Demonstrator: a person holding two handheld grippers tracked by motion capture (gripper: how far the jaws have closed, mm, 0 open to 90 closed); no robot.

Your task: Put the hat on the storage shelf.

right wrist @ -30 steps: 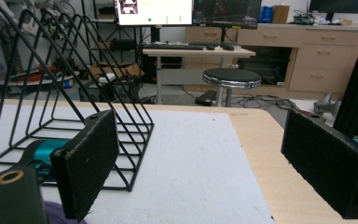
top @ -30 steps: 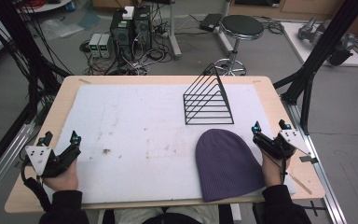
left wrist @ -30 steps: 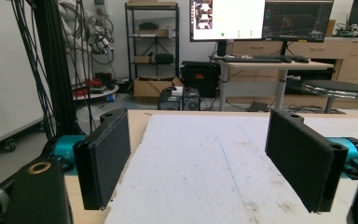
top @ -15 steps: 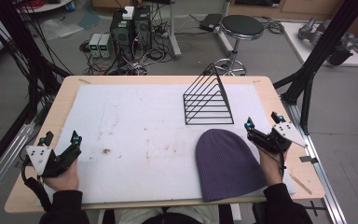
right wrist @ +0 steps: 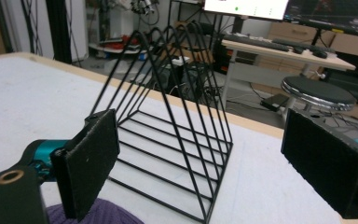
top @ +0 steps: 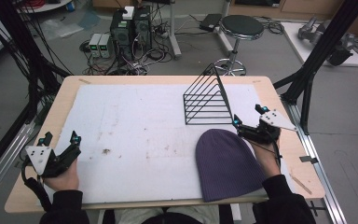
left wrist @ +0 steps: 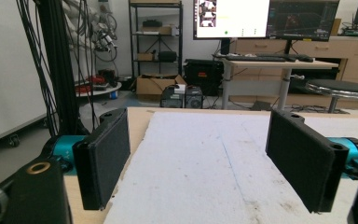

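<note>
High view: right gripper [top: 247, 122] has crept toward frame centre over the last second, from the right table edge to the upper right rim of the purple beanie [top: 227, 164], jaws spread wide with nothing between them. Beanie hasn't moved, lying flat at lower right of the white mat [top: 135, 135], just below the black wire rack [top: 208, 100] (touching it or not, can't tell). Right gripper view has the beanie's edge [right wrist: 93, 214] at bottom left under the left jaw, rack dead ahead. Left gripper [top: 60, 144] parked at lower left, unchanged, jaws also spread over bare mat [left wrist: 205, 172]. My read: the approach to grab the hat is underway, no contact yet
</note>
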